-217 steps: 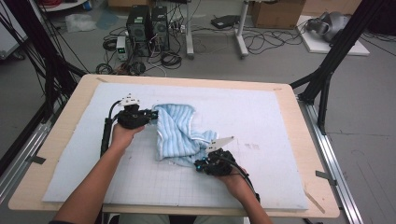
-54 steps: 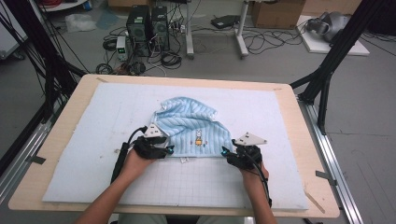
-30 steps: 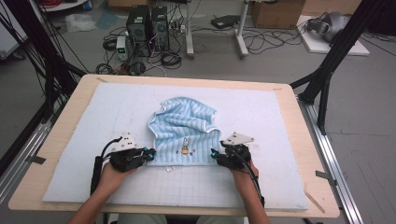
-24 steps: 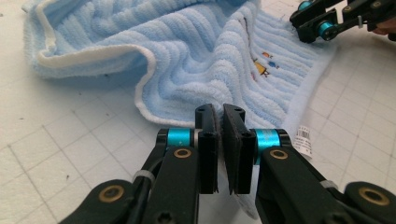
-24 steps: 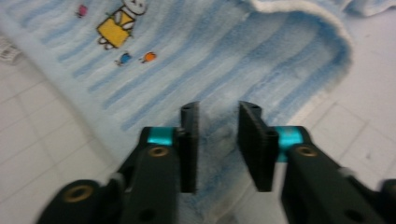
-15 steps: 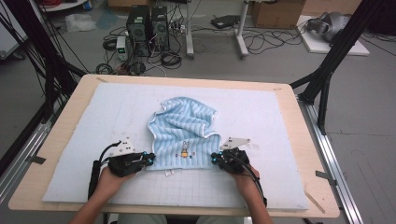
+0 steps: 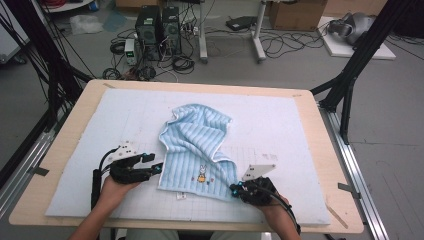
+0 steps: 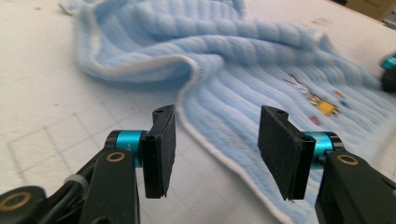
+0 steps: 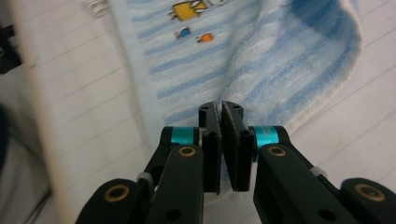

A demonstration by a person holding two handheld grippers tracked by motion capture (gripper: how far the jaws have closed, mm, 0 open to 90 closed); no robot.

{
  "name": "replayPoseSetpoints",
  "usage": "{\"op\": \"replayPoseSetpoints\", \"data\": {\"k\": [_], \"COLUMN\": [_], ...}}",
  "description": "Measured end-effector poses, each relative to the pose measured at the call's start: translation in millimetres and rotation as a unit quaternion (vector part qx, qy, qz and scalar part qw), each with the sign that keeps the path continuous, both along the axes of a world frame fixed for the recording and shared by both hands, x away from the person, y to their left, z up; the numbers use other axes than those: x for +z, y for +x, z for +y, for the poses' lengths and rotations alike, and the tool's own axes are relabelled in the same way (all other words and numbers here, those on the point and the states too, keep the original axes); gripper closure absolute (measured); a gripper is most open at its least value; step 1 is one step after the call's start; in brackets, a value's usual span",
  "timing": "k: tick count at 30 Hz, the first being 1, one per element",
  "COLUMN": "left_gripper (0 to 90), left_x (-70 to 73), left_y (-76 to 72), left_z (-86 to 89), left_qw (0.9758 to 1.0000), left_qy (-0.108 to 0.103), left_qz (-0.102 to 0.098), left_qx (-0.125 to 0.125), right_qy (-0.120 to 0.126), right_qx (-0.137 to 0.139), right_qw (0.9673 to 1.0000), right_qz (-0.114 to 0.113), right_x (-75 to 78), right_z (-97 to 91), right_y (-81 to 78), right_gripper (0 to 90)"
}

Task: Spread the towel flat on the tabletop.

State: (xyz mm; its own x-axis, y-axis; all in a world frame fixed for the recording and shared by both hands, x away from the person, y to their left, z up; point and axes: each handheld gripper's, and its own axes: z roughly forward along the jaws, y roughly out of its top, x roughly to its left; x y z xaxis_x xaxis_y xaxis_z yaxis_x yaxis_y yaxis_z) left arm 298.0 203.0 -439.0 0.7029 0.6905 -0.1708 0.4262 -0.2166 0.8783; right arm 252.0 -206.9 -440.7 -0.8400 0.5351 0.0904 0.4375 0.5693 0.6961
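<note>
Resting on the white mat (image 7: 90,150), left gripper (image 7: 159,166) gapes wide at the towel's left hem. Blue striped towel (image 7: 197,145) lies rumpled mid-table (image 7: 60,145). Right gripper (image 7: 233,189) is pinched onto its near right corner.

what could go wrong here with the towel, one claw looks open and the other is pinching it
1. The left claw stands open with the towel hem between its jaws, ungripped. If the right claw, shut on the near right corner, pulls, the towel will probably drag and skew.
2. The far part is folded over and bunched; pulling from one corner may tighten those folds rather than flatten them.
3. The right claw's bite looks thin, at the very edge, so it could slip off.
</note>
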Motion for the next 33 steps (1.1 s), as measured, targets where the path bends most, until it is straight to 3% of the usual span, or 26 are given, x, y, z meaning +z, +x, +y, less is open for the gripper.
{"op": "replayPoseSetpoints", "data": {"k": [6,7,9,11,16,21,24,28,33], "left_gripper": [46.9,46.8,46.8,46.5,40.8,38.7,32.3,25.0,24.6], "left_x": [-0.1,-0.6,-1.2,-1.7,-3.9,-6.7,-8.2,-9.2,-9.6], "left_y": [2.8,3.1,4.2,4.8,7.2,9.0,9.3,10.0,9.6], "left_z": [1.6,0.7,-0.1,-1.1,0.1,4.5,6.8,9.4,11.2], "left_qw": [1.0,1.0,1.0,1.0,0.9999,0.9999,0.9996,0.9991,0.9992], "left_qy": [-0.001,-0.003,0.0,-0.001,-0.005,-0.008,-0.01,-0.015,-0.017], "left_qz": [0.0,0.002,0.0,0.0,0.006,0.006,0.008,0.012,0.008], "left_qx": [0.004,0.005,0.004,0.005,0.01,0.014,0.026,0.038,0.036], "right_qy": [-0.001,-0.003,0.005,0.031,0.056,0.042,0.028,0.01,-0.042], "right_qx": [0.039,0.041,0.022,-0.006,-0.087,-0.125,-0.148,-0.157,-0.155], "right_qw": [0.9991,0.9991,0.9997,0.9995,0.9934,0.9891,0.9864,0.9851,0.986], "right_qz": [0.016,0.013,0.005,-0.009,-0.049,-0.065,-0.065,-0.07,-0.045], "right_x": [1.9,2.6,6.3,12.2,25.3,23.3,19.9,16.8,2.4], "right_z": [-2.9,-2.7,-3.2,-5.7,-1.9,18.3,31.6,46.2,64.6], "right_y": [-24.5,-26.5,-26.5,-20.2,12.7,58.5,81.4,101.8,126.9], "right_gripper": [85.2,78.2,64.8,60.5,43.4,26.3,22.9,19.8,22.9]}}
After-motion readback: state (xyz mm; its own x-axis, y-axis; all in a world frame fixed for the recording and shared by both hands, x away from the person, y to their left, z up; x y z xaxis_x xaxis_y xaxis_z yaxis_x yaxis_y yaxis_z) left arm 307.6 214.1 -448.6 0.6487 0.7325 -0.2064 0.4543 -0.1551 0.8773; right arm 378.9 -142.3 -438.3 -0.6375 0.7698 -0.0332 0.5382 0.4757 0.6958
